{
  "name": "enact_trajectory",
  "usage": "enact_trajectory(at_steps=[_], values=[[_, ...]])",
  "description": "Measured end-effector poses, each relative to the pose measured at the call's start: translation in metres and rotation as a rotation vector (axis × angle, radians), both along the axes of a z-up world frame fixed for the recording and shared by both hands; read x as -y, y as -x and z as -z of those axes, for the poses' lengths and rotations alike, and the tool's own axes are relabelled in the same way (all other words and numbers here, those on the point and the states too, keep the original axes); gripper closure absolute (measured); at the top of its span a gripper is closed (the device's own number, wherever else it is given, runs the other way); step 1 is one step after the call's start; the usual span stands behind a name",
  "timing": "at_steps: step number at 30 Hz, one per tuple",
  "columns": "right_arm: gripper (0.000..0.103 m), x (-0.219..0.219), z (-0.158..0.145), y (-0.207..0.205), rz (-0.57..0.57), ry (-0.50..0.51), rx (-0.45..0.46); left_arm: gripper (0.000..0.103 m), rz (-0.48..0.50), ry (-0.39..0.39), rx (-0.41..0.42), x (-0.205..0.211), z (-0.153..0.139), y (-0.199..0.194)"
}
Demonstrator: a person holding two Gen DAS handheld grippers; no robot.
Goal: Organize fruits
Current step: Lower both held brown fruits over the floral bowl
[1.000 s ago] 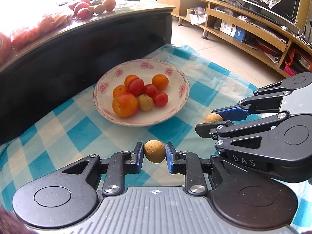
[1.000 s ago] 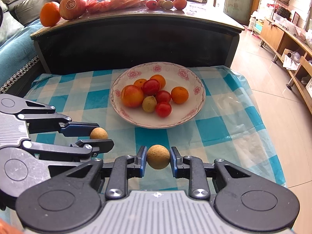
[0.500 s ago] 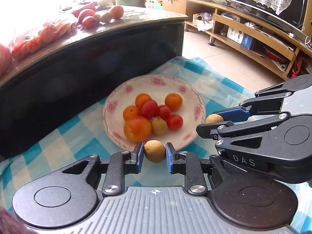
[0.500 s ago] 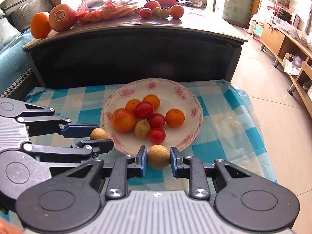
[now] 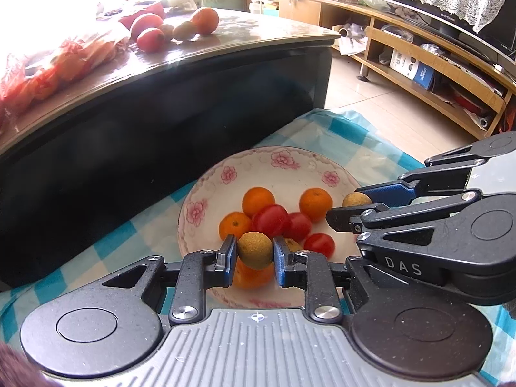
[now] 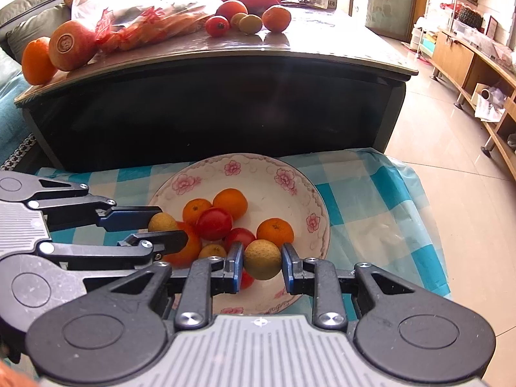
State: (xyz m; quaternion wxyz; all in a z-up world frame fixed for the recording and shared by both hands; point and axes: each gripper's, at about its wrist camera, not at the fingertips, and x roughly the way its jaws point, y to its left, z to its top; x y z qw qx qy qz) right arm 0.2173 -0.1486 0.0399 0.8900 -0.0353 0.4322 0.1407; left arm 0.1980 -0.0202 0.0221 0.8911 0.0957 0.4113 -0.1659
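Note:
A white flowered plate (image 5: 277,167) (image 6: 258,174) on the blue checked cloth holds several small oranges and red tomatoes. My left gripper (image 5: 254,254) (image 6: 163,227) is shut on a brown longan (image 5: 255,250) (image 6: 162,222), held above the plate's near side. My right gripper (image 6: 262,259) (image 5: 354,204) is shut on a second brown longan (image 6: 262,259) (image 5: 356,199), held above the plate's near right part. The two grippers hover side by side over the fruit. A larger orange fruit (image 5: 253,277) is partly hidden under the left gripper.
A dark coffee table (image 6: 225,96) stands just behind the plate, its top carrying loose fruit (image 6: 248,21) and a red-printed bag (image 6: 145,16). The checked cloth (image 6: 371,200) ends at a tiled floor on the right. Wooden shelves (image 5: 435,64) line the far wall.
Both grippers have moved forward with their longans, from above the bare cloth in front of the plate to above the plate itself. Neither grip has changed.

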Motion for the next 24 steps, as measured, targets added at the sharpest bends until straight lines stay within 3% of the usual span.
enact_trajectory(at_steps=[12,24], values=[[0.072,0.014,0.016,-0.022,0.043,-0.102,-0.051,0.073,-0.013,0.023,-0.011,0.001,0.009,-0.022],[0.072,0.016,0.015,-0.022,0.053,-0.112,-0.05,0.067,-0.023,0.028,-0.02,0.0,0.008,-0.025]])
